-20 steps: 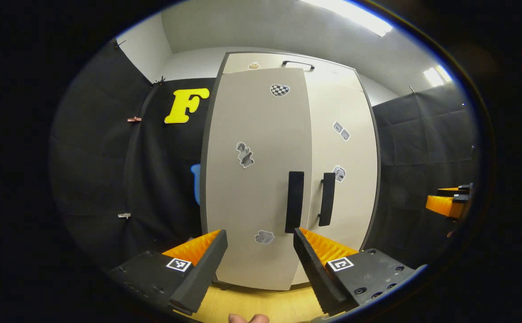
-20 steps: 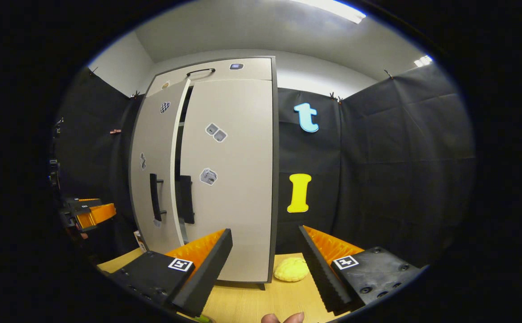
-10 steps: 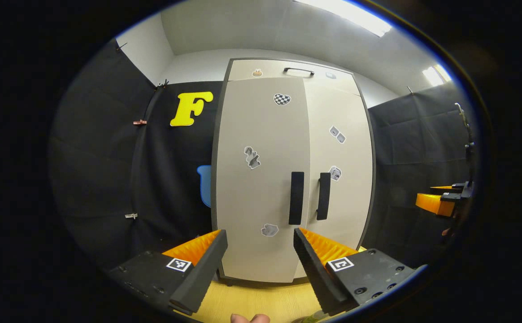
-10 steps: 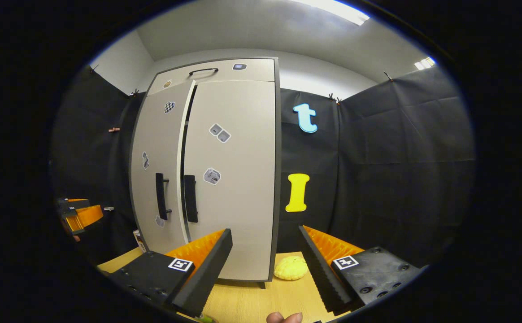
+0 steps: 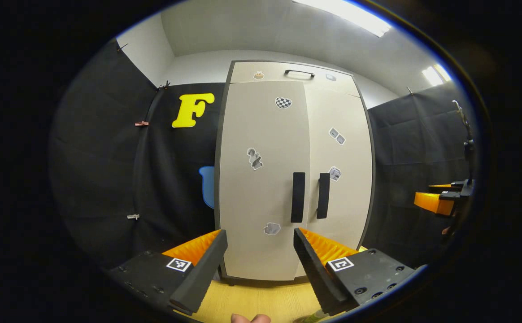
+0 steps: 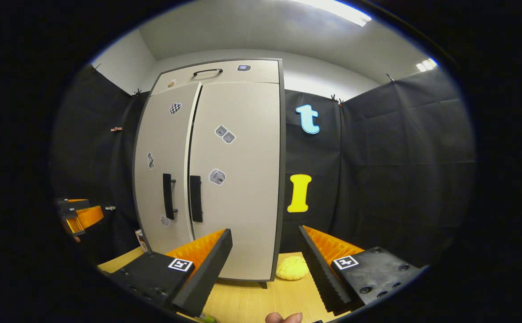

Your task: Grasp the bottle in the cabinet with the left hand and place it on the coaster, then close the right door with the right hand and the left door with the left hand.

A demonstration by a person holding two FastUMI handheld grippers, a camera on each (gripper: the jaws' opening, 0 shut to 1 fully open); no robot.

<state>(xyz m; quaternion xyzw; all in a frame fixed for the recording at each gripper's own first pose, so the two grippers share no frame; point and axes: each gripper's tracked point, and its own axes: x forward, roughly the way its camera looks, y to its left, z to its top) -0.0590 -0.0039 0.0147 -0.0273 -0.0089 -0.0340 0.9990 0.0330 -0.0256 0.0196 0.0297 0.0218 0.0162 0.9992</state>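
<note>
The left door (image 5: 263, 179) has swung flush beside the right door (image 5: 339, 170), so the cabinet (image 6: 225, 170) now looks shut. Left gripper (image 5: 260, 264) and right gripper (image 6: 265, 264) both gape wide, empty. A green sliver at six o'clock may be the bottle (image 6: 207, 319).

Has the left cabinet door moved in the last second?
Yes. The left door has swung shut toward the right door; the dark gap between them, open a second ago, is gone, and the two handles now sit side by side.
</note>
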